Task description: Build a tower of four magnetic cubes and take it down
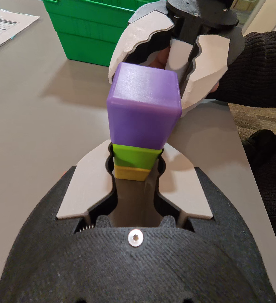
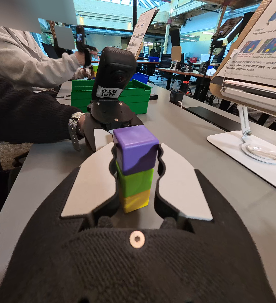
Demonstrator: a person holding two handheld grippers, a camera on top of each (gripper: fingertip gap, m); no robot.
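Smooth rounded plastic cubes stacked on grey bench (image 1: 35, 131): purple cube (image 1: 143, 106), green cube (image 1: 136, 155), yellow cube (image 1: 132, 174). Left tool (image 1: 135, 157) clamps green cube. Right tool (image 2: 135, 157) flanks purple cube; contact unclear.

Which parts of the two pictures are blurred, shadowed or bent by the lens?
Left wrist view: sharp; the purple cube looms large, the table edge curves, and soft shadows fall left of the green bin. Right wrist view: a dark shadow crosses the purple cube, the right gripper looks slightly soft, and grey patches mask the upper left.

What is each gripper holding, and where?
The left fingers appear to pinch the green cube by its sides; the right fingers pinch the purple cube, atop it, by its sides.
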